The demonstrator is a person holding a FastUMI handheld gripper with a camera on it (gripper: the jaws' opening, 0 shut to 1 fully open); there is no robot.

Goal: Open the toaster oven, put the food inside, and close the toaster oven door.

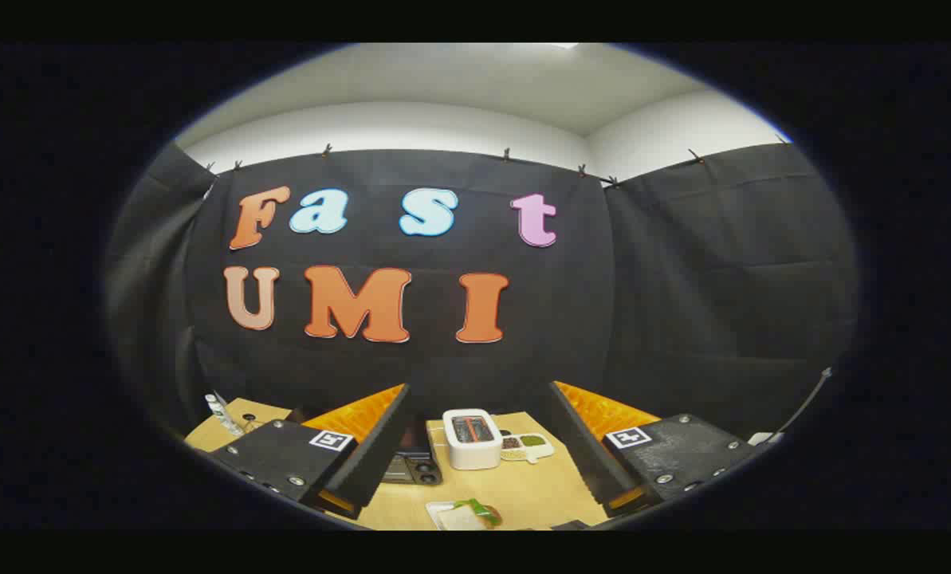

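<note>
Gripper (479,446) held high above the wooden counter (539,490), its fingers (375,446) spread wide apart with nothing between them. Seen in the gap between the fingers: a dark toaster oven (411,466), partly hidden behind the left finger; a white slot toaster (472,438) just beside it toward the counter's far edge; and a small white divided dish (527,446) touching or nearly touching the toaster's right side. The food (469,514), a sandwich-like item with green filling on a white plate, lies at the counter's near edge, well apart from the toaster oven.
</note>
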